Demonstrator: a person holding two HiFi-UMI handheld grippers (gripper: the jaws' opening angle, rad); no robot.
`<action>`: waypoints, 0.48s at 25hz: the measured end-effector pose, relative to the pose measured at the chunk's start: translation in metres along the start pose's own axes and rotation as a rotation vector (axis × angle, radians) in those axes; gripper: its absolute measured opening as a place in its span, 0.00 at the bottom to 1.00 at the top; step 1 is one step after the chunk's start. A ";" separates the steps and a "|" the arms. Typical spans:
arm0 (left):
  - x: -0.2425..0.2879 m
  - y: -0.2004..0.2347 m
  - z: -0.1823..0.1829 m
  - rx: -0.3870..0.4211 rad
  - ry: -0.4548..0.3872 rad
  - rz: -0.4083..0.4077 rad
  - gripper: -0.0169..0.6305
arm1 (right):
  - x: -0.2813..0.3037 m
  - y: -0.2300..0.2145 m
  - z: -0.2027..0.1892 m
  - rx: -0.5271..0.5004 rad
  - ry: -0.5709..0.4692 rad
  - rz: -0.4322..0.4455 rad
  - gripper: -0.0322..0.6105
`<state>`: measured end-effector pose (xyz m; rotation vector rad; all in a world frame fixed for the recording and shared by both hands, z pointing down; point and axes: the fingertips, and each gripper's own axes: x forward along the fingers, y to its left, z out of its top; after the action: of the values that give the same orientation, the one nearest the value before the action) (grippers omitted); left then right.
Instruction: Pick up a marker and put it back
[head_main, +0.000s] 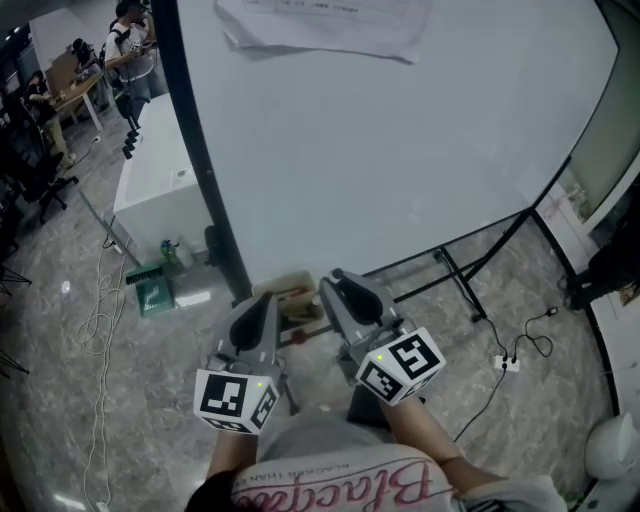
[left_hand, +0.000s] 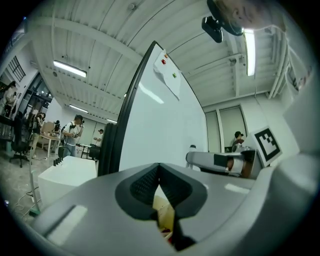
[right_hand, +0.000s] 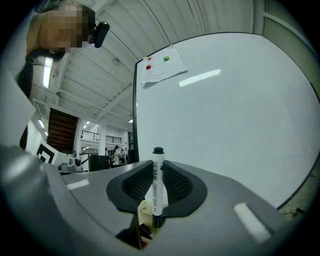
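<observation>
A slim white marker (right_hand: 157, 186) with a black cap and dark print along its barrel stands upright, cap up, clamped between the right gripper (right_hand: 159, 170) jaws.

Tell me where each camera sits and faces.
Head view: on the person's head, looking steeply down at the whiteboard; left hand-held gripper, right hand-held gripper and forearms show.
Left gripper view: rides the left one, looking level along the whiteboard; its shut, empty jaws show.
Right gripper view: rides the right one, facing the whiteboard; its jaws grip an upright marker.
Shared: both gripper views show the pinned paper.
</observation>
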<state>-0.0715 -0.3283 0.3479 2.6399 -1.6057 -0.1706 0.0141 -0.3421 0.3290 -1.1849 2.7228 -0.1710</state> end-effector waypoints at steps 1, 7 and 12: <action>0.000 0.000 0.000 -0.001 0.001 -0.001 0.03 | 0.002 -0.002 -0.005 0.003 0.013 -0.005 0.15; 0.002 0.004 -0.005 -0.010 0.021 0.003 0.03 | 0.017 -0.010 -0.044 0.031 0.154 -0.015 0.15; 0.003 0.006 -0.015 -0.026 0.051 0.006 0.03 | 0.022 -0.016 -0.074 0.064 0.270 -0.027 0.15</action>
<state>-0.0740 -0.3339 0.3629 2.5982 -1.5853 -0.1225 -0.0042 -0.3661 0.4022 -1.2638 2.9031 -0.4499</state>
